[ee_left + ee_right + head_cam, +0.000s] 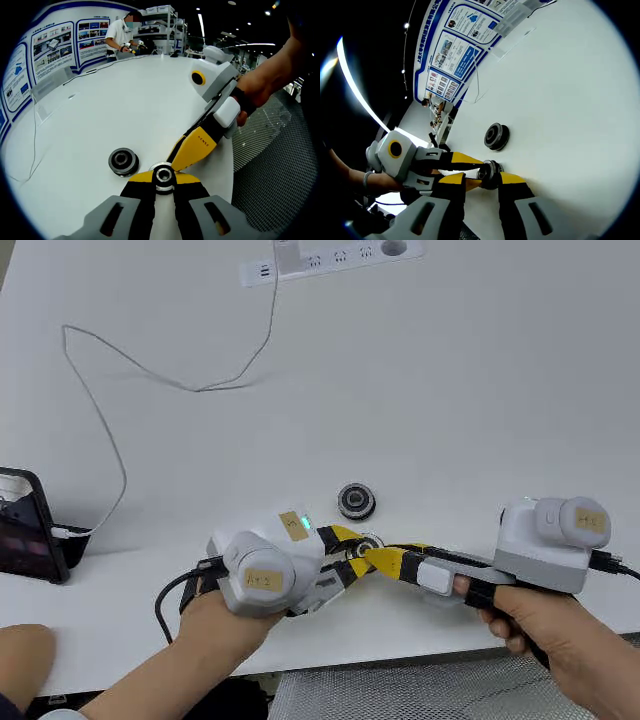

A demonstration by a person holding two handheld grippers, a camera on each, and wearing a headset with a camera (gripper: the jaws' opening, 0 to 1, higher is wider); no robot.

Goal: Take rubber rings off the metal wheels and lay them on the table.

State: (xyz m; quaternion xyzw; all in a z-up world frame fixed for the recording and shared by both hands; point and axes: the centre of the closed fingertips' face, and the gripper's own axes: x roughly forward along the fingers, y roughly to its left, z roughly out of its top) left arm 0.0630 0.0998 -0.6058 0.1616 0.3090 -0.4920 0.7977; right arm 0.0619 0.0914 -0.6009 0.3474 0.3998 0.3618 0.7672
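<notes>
A small metal wheel (364, 543) with a dark rubber ring is held just above the table's front edge. My left gripper (352, 552) reaches in from the left and is shut on it; in the left gripper view its yellow tips flank the wheel (163, 176). My right gripper (374, 559) comes from the right with its jaws closed against the same wheel (490, 175). A second wheel (356, 501), still wearing its black rubber ring, lies flat on the white table just behind. That second wheel (123, 161) (496, 136) is untouched.
A white power strip (330, 258) lies at the table's far edge. A thin cable (110, 440) runs from it to a phone (25, 530) at the left. Grey mesh flooring (400, 690) lies below the front edge. A person (120, 35) stands at the far end.
</notes>
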